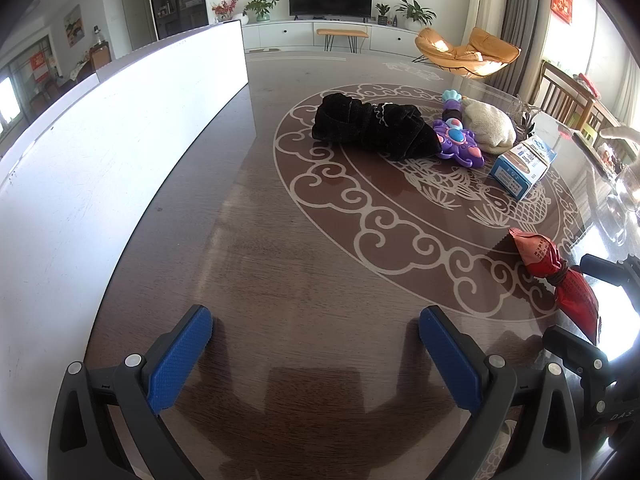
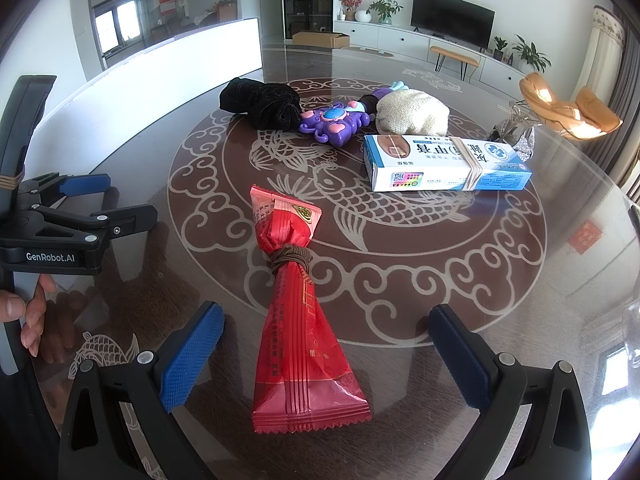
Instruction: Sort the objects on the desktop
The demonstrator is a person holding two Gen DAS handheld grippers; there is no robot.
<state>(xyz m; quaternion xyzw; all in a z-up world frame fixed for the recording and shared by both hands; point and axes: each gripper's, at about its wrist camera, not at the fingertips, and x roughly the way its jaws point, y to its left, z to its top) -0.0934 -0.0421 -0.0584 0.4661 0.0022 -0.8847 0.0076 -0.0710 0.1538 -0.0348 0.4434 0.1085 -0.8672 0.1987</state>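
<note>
Straddling the red crinkled snack packet (image 2: 303, 332) without touching it, the right tool (image 2: 326, 354) has its blue pads spread wide; the left tool (image 1: 316, 354) gapes equally over bare brown patterned desk (image 1: 280, 240). Toward twelve o'clock lie a blue-white cardboard box (image 2: 444, 164), purple plastic toy (image 2: 334, 122), cream knitted bundle (image 2: 412, 114) and black velvet cloth (image 2: 260, 102).

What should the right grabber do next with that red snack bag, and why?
Probably shut the right gripper on the red snack bag. The bag lies flat on the table, right between the open blue fingers, and nothing else touches it. The left gripper is open with nothing between its fingers, so the right one is better placed for this first pick.
</note>
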